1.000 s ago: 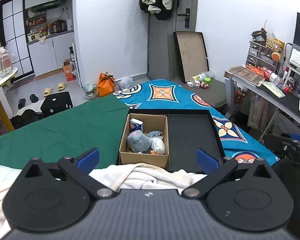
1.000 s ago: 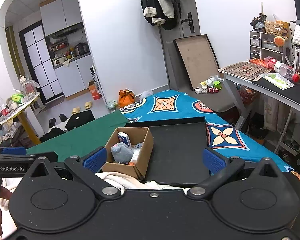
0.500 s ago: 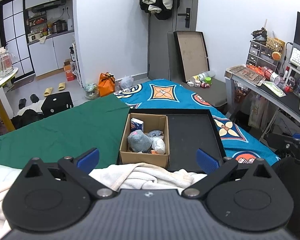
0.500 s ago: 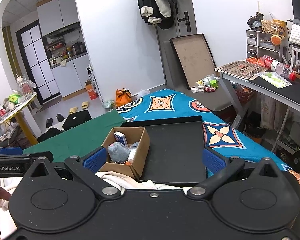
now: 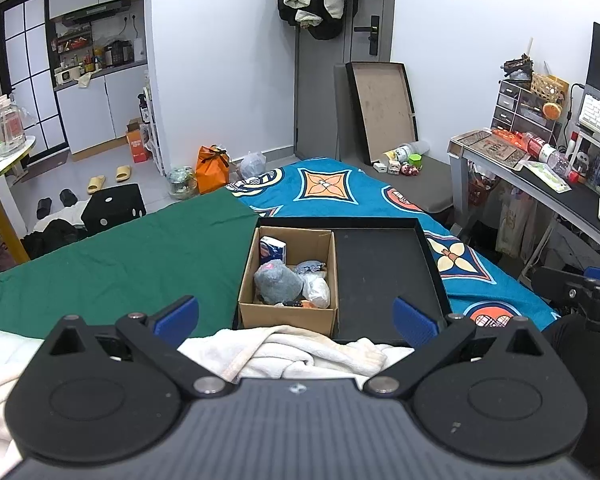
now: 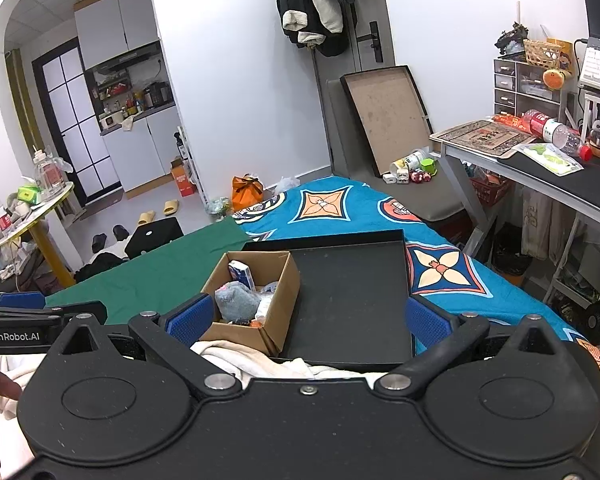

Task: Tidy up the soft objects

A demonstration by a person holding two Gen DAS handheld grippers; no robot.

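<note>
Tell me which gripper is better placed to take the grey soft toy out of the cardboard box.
Probably the left gripper. The cardboard box lies almost centred between its open jaws, with the grey soft toy straight ahead. For the right gripper, the box sits toward its left jaw.

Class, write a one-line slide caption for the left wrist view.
Open left gripper hovers over a white towel, facing a cardboard box of soft items in a black tray.
</note>
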